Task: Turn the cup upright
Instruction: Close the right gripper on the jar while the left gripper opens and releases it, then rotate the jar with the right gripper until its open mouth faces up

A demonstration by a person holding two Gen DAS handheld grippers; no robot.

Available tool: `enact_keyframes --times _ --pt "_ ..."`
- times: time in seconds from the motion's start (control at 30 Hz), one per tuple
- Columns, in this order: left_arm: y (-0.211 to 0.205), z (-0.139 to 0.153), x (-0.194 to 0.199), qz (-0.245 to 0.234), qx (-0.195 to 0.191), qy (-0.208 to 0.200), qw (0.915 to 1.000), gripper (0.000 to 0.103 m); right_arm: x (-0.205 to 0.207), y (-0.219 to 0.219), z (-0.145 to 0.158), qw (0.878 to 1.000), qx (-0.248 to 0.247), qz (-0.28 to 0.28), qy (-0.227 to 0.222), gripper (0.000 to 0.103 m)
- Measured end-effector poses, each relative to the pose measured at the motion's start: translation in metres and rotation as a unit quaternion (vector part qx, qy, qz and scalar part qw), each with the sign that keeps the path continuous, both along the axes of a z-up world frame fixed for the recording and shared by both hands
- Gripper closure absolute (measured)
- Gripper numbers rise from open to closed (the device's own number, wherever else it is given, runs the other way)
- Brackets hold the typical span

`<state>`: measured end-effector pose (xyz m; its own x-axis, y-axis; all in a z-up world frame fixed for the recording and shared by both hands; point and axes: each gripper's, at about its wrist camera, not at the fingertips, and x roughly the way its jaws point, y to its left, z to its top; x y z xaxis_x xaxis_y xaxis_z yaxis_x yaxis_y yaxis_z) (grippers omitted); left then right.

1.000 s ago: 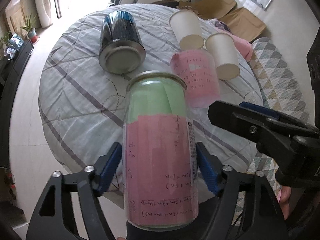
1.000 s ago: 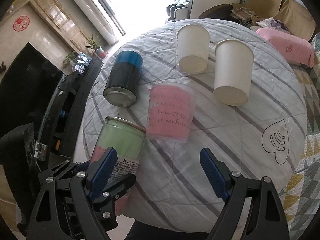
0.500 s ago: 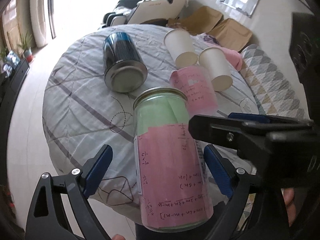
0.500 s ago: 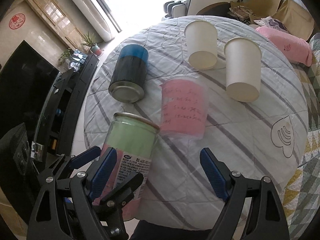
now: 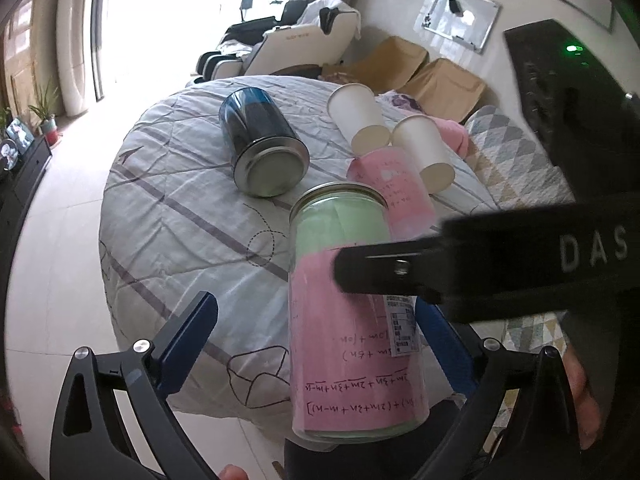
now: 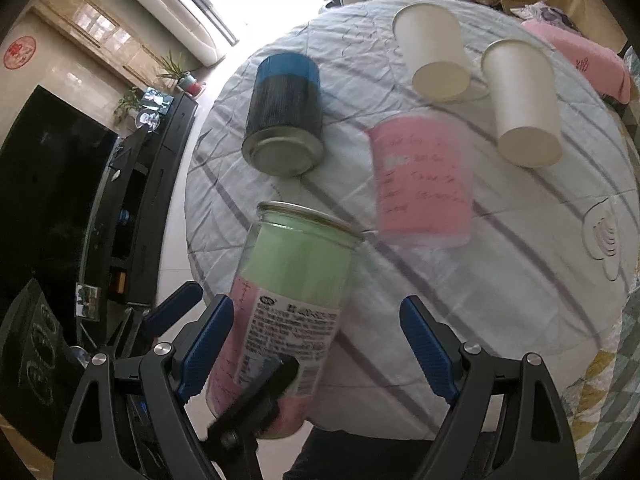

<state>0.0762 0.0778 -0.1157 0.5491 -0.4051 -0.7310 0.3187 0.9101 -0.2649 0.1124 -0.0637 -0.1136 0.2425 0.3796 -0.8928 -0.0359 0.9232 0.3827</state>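
Observation:
A clear cup with green and pink paper inside [image 5: 348,312] stands bottom end up at the near edge of the round table; it also shows in the right wrist view [image 6: 288,312]. My left gripper [image 5: 320,336] is open around it, its left finger well clear of the cup. My right gripper [image 6: 316,336] is open, its blue left finger [image 6: 208,340] touching the cup's left side. The right gripper's black body crosses in front of the cup in the left wrist view.
The table [image 6: 520,260] carries a quilted grey cover. On it stand a blue-black tin [image 6: 286,116], a pink-lined clear cup [image 6: 420,184] and two white paper cups [image 6: 434,52] [image 6: 524,104], all bottom up. Floor lies left of the table.
My left gripper has opened off the cup and drawn left. My right gripper has moved in from the right until its jaws stand about the cup.

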Motion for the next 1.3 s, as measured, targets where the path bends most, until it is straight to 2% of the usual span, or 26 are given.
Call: enact_keyframes --times 0.3,0.4,0.53,0.73,0.9,1.3 --pt "-0.005 0.001 0.003 -0.019 0.008 -0.011 0.9997 0.002 0.014 0.005 -0.023 0.998 0.052 -0.022 0.027 0.017" --pt "-0.007 0.0 0.006 -0.024 0.004 -0.006 0.9997 0.002 0.017 0.003 -0.027 0.997 0.062 -0.029 0.023 0.017" --pt "-0.009 -0.001 0.007 -0.026 0.009 -0.009 0.9996 0.002 0.02 0.004 -0.025 0.997 0.067 -0.021 0.013 0.029" --pt "-0.011 -0.001 0.008 -0.029 0.011 -0.01 0.9995 0.002 0.021 0.002 -0.023 0.997 0.07 -0.013 0.001 0.029" --pt "-0.013 0.004 0.003 -0.035 0.024 -0.026 0.9988 0.002 0.016 0.0 -0.01 0.997 0.065 -0.002 -0.029 0.029" --pt "-0.002 0.007 0.01 -0.021 0.013 -0.024 0.9994 0.002 0.019 0.015 0.028 0.988 0.026 0.039 -0.147 0.029"
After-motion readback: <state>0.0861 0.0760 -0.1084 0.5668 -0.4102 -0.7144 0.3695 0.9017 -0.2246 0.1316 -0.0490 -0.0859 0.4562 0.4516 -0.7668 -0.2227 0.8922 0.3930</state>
